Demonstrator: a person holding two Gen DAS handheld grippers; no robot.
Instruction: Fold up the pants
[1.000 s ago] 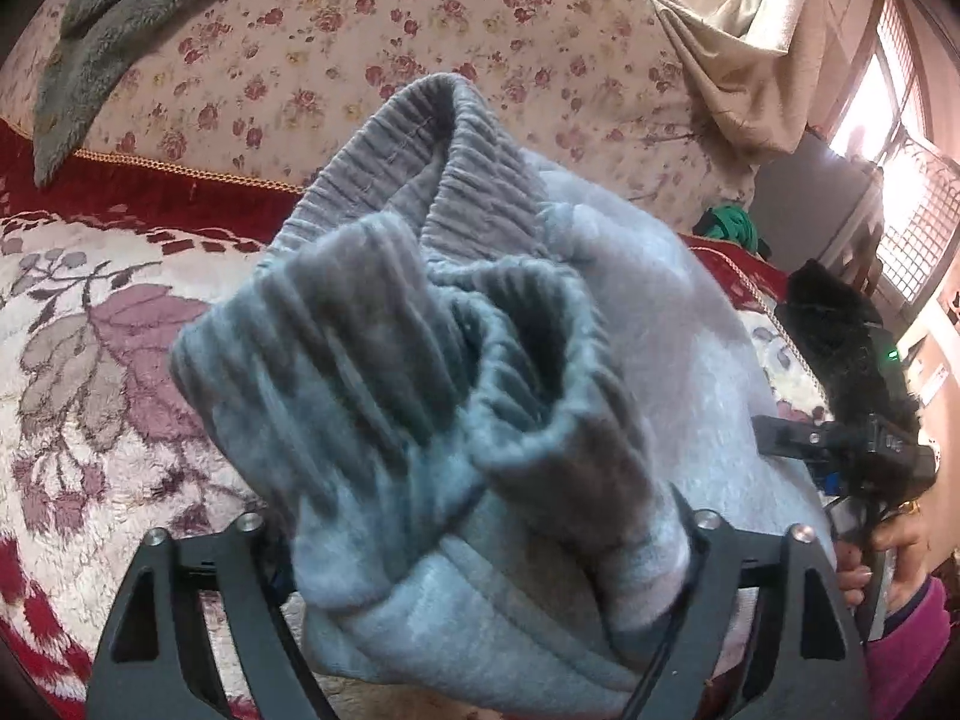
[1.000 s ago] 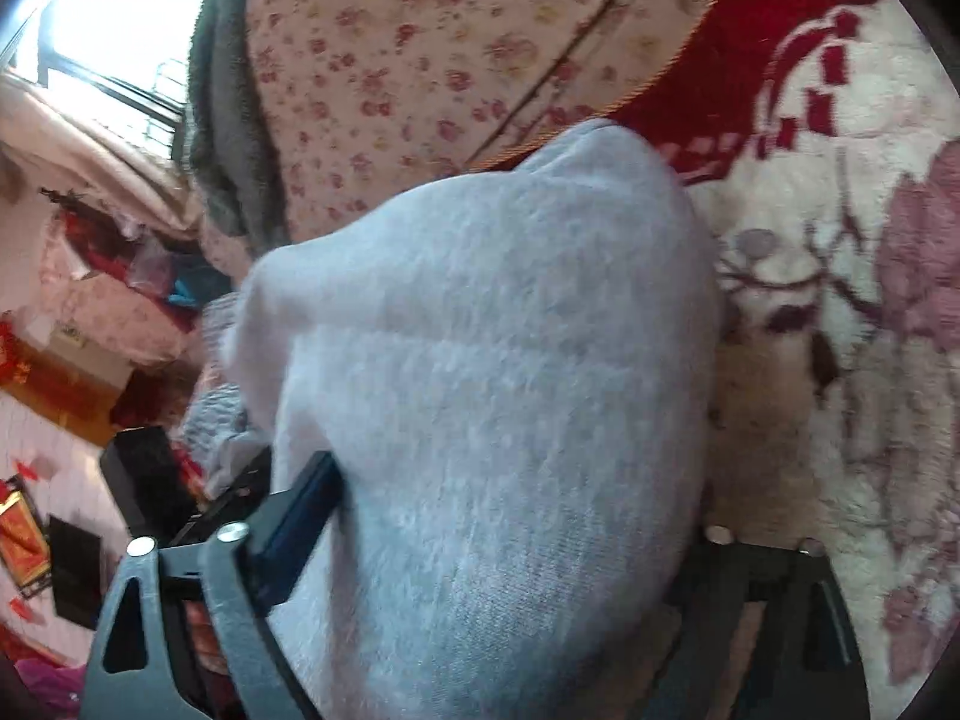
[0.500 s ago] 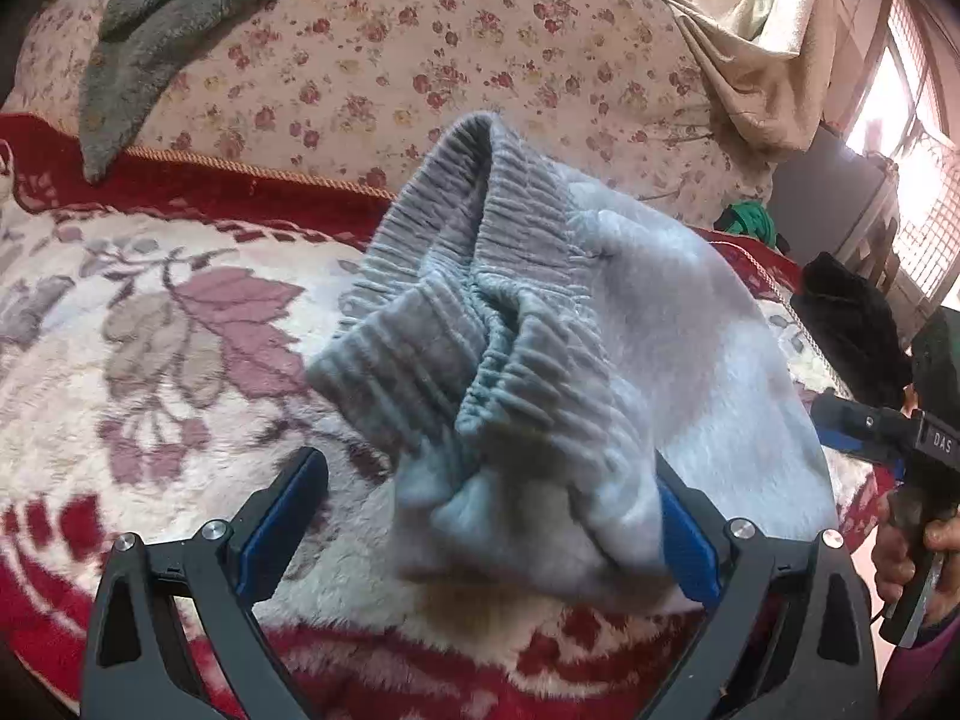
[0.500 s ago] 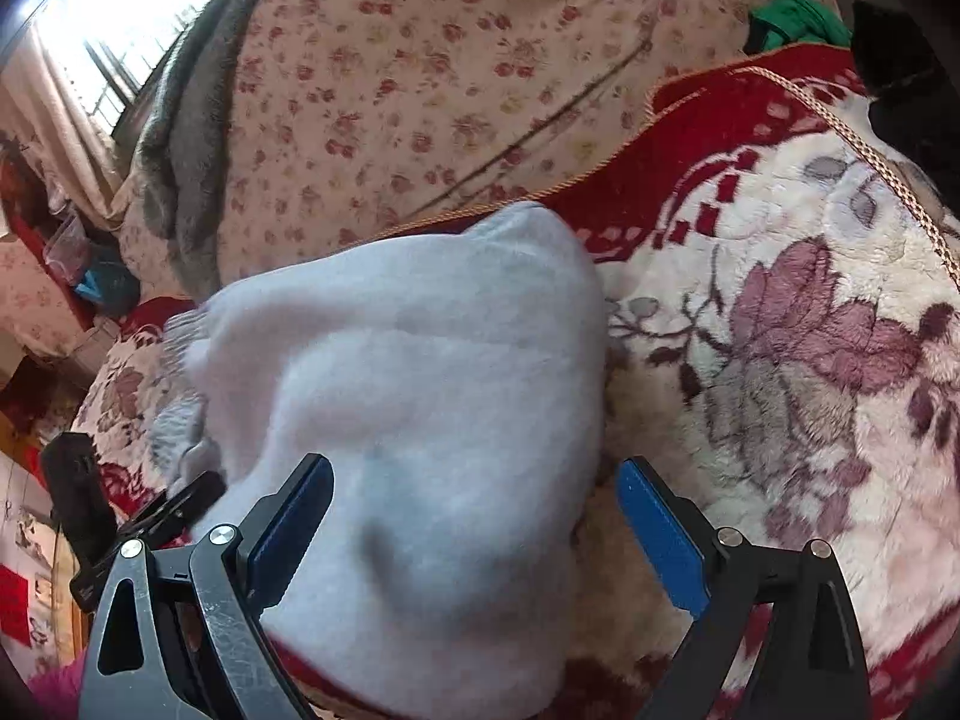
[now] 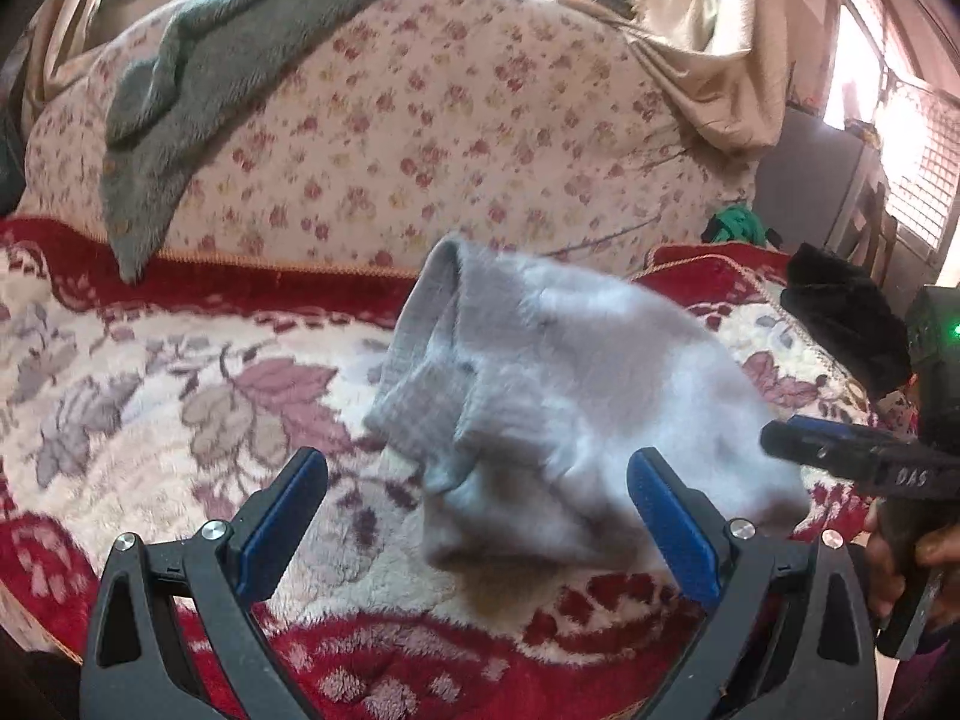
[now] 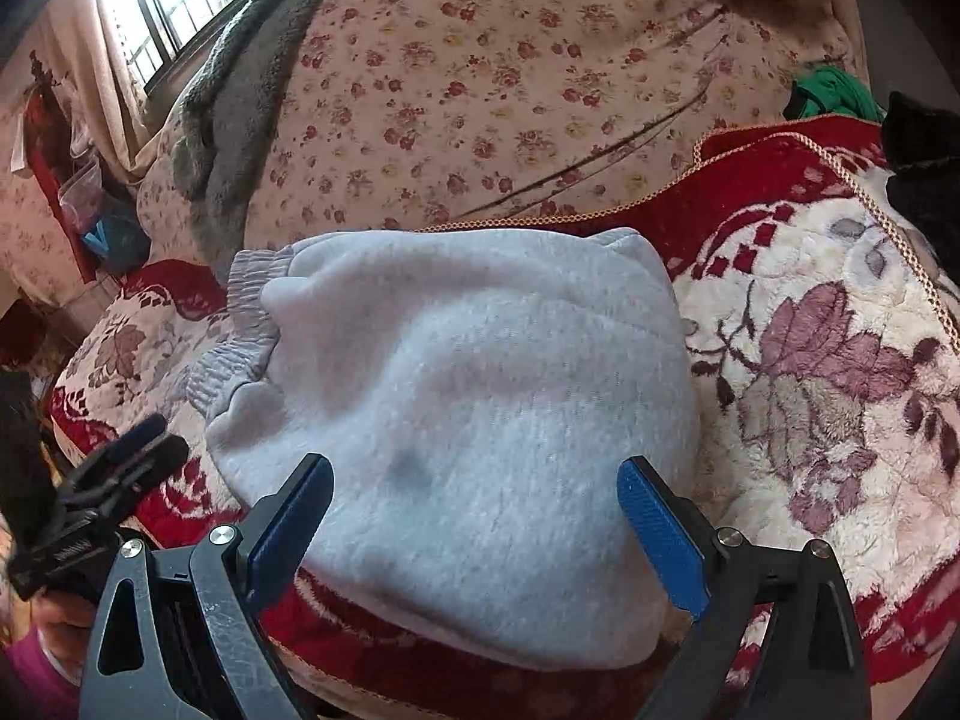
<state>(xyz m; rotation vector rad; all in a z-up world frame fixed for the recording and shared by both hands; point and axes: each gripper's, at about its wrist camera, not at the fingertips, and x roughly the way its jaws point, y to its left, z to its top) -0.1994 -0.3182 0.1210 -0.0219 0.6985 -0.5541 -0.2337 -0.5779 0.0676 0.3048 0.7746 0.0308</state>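
Note:
The grey fleece pants (image 5: 576, 408) lie in a folded bundle on the red and white floral blanket (image 5: 180, 420), ribbed waistband (image 5: 420, 372) at the left end. In the right wrist view the pants (image 6: 480, 420) show as a rounded stack with the waistband (image 6: 240, 330) at left. My left gripper (image 5: 480, 516) is open and empty just in front of the bundle. My right gripper (image 6: 474, 522) is open and empty, close to the bundle's near side; it also shows at the right edge of the left wrist view (image 5: 840, 456).
A floral cushion back (image 5: 450, 138) rises behind the blanket, with a grey fuzzy garment (image 5: 198, 90) draped over it. A black fuzzy item (image 5: 852, 324) and a green cloth (image 5: 738, 225) lie at the right. Curtain and window stand behind.
Both grippers let go of the pants and drew back from them. The bundle now rests on the blanket, further from both cameras.

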